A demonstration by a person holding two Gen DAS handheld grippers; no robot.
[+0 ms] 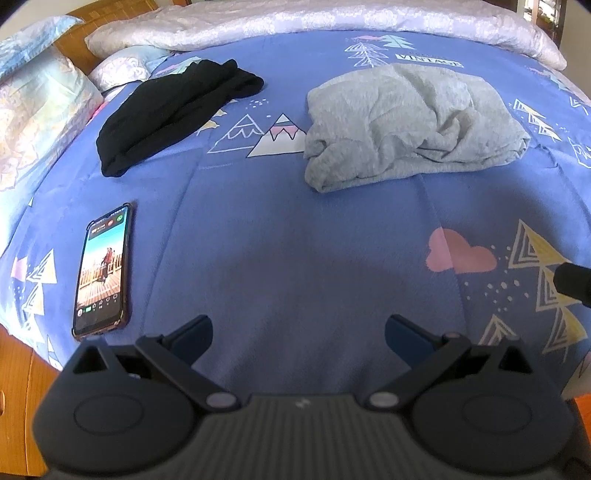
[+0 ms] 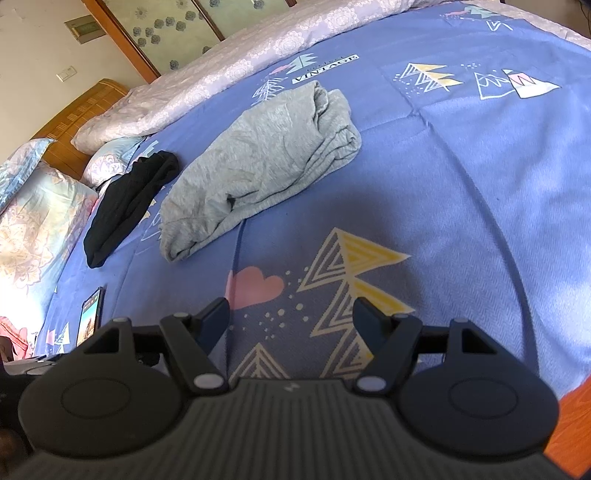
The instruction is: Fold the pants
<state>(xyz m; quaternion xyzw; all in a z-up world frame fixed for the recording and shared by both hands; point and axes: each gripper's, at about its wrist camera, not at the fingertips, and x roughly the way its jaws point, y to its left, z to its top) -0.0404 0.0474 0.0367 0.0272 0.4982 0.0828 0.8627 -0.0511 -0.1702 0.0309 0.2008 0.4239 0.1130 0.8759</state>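
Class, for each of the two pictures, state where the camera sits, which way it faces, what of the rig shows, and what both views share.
Left wrist: on the left gripper, low over the bed's near edge, facing the headboard side; open fingers show.
Right wrist: on the right gripper, further right, angled left; open fingers show.
Shared: grey pants, black garment, phone, blue bedspread.

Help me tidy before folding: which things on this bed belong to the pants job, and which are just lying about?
Part of the job:
- grey pants, bunched
- black pants, bunched
- left tongs, open
- right tongs, open

Just lying about:
- phone, screen lit
- pillows
- pale quilt
- blue bedspread
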